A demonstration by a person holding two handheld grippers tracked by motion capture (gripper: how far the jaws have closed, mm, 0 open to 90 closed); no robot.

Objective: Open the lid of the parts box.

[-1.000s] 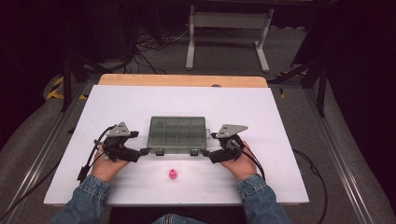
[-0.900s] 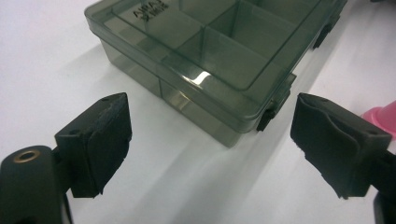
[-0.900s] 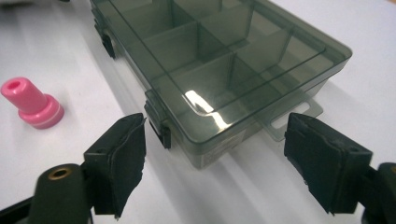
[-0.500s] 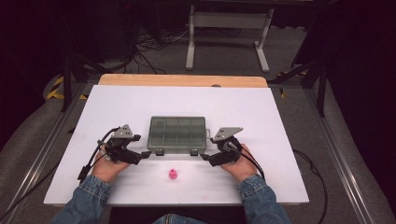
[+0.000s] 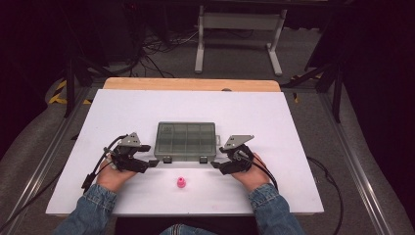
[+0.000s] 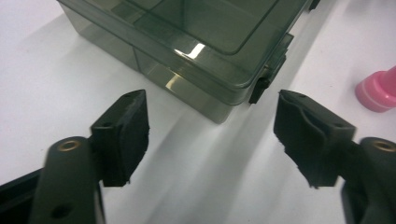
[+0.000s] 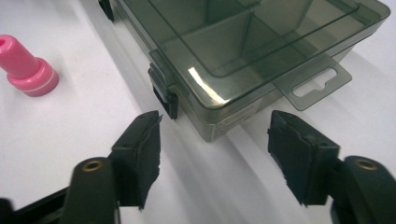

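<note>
White desk surface carries all items. Nearest the person stands the small pink plastic peg, untouched. Beyond it, the left tool and right tool flank the front corners of the smoky transparent plastic compartment box; their jaws have just been closing yet remain apart, gripping nothing. Both latches appear fastened; opening is still left to do.

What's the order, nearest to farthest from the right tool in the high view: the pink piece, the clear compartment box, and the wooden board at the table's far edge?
From the right tool:
1. Compartment box, just beside it toward the table's middle.
2. Pink piece, on the near side between the hands.
3. Wooden board, at the table's far edge.
</note>
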